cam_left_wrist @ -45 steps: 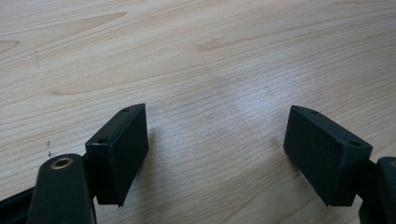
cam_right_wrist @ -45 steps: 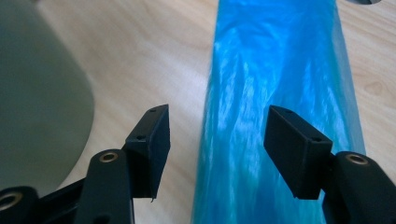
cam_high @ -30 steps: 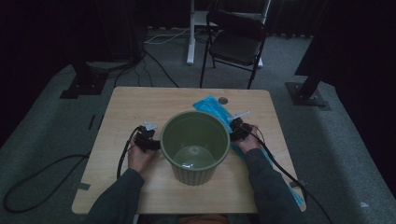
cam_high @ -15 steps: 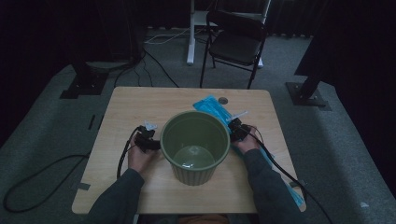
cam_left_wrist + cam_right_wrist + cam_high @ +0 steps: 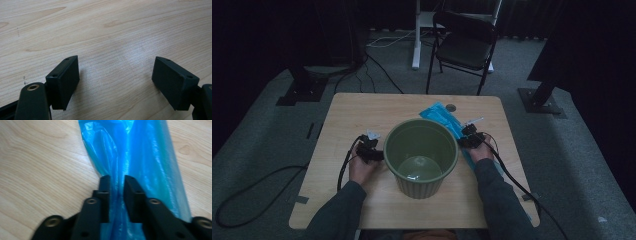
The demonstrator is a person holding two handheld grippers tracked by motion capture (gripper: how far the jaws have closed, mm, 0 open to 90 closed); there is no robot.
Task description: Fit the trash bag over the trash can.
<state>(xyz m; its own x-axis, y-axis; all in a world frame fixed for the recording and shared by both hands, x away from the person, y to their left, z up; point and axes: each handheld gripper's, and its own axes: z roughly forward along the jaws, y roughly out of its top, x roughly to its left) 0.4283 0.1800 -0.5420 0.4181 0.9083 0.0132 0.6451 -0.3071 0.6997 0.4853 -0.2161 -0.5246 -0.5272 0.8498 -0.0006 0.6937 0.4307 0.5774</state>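
A green ribbed bucket (image 5: 421, 155) stands open-topped in the middle of the wooden table (image 5: 362, 110). A blue plastic bag (image 5: 444, 116) lies flat behind it and to its right. My right gripper (image 5: 469, 136) rests on that bag by the bucket's right side. Its jaws have just been closing, and in the right gripper view they (image 5: 116, 178) pinch a bunched fold of the blue bag (image 5: 140, 152). My left gripper (image 5: 371, 150) sits at the bucket's left side. In the left gripper view it (image 5: 115, 67) stands wide open over bare wood, nothing between its fingers.
A black folding chair (image 5: 464, 47) stands on the carpet beyond the table's far edge. Black cables (image 5: 344, 167) trail from both grippers off the near side. A small round hole (image 5: 451, 107) sits near the table's back edge.
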